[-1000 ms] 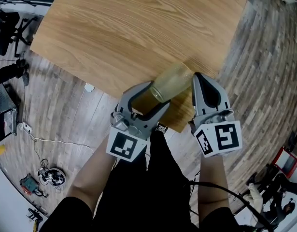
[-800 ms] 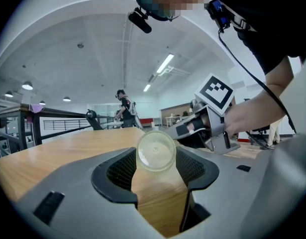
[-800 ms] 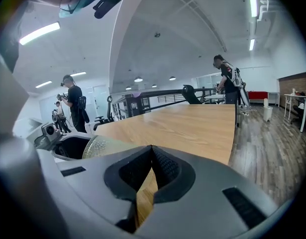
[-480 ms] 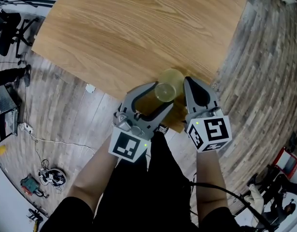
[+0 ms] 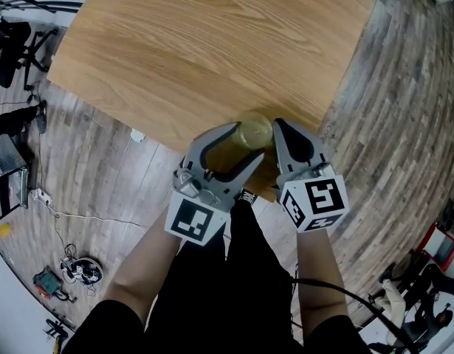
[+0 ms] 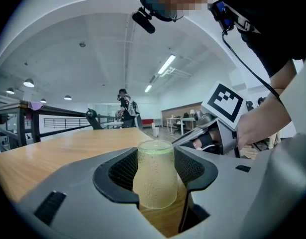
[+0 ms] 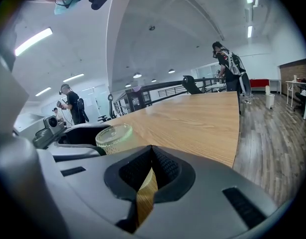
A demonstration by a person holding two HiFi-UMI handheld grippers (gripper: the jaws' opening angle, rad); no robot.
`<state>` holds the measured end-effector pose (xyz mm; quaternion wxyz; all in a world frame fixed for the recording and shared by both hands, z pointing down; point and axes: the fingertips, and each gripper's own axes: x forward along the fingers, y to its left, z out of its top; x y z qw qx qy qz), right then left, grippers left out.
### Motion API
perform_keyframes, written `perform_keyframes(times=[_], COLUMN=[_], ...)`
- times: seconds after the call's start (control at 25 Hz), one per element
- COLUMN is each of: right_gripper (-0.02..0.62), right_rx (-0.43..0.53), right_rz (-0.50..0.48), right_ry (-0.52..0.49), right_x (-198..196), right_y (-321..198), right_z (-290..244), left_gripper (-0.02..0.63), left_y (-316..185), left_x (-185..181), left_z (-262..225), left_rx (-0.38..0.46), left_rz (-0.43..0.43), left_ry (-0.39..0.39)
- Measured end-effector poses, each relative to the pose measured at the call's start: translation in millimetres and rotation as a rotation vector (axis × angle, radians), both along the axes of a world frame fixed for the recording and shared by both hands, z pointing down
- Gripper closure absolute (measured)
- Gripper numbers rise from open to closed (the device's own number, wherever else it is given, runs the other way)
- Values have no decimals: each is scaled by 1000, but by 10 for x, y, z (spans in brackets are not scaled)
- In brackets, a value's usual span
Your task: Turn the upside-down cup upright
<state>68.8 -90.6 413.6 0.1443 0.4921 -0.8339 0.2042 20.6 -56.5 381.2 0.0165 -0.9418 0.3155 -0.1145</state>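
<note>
The glass cup stands mouth down between the left gripper's jaws, which have just been closing and now touch its sides; the empty, tightly clenched right gripper sits just beside it.

No words, numbers or brand names can be read anywhere. The only markings are black-and-white square code patterns, on the left cube below centre and the right cube beside it.
</note>
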Motion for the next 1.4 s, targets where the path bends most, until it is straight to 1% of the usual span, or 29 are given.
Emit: perform_keyframes(times=[0.36,0.6,0.8,0.92,1.0,1.08,1.12,1.2,1.28,1.4], right_gripper=[581,581,581,581,581,581,581,581,581,581], right_rx=[9,27,41,62,82,113,139,207,273,359], right_rz=[6,30,24,14,11,11,15,31,53,70], right_ry=[-11,-8,23,29,29,27,24,13,-6,-5], right_x=[-16,56,53,-20,-96,-166,-187,-197,-205,-267], right_y=[16,15,58,113,189,261,278,316,426,637], right_z=[-7,-81,-319,-621,-910,-1244,-1421,-1792,-2158,-2620], left_gripper=[365,365,365,370,424,497,533,585,597,598], left_y=[-2,14,8,14,36,32,23,40,141,336], left_x=[-49,-128,-222,-282,-355,-451,-485,-509,-505,-491], left_z=[62,37,-190,-527,-846,-1179,-1337,-1637,-1917,-2242], left_rx=[-19,-28,-5,9,13,7,11,28,47,72], left_rz=[-27,-56,-69,-94,-145,-227,-262,-305,-323,-340], left_ry=[26,45,71,117,157,214,238,267,272,243])
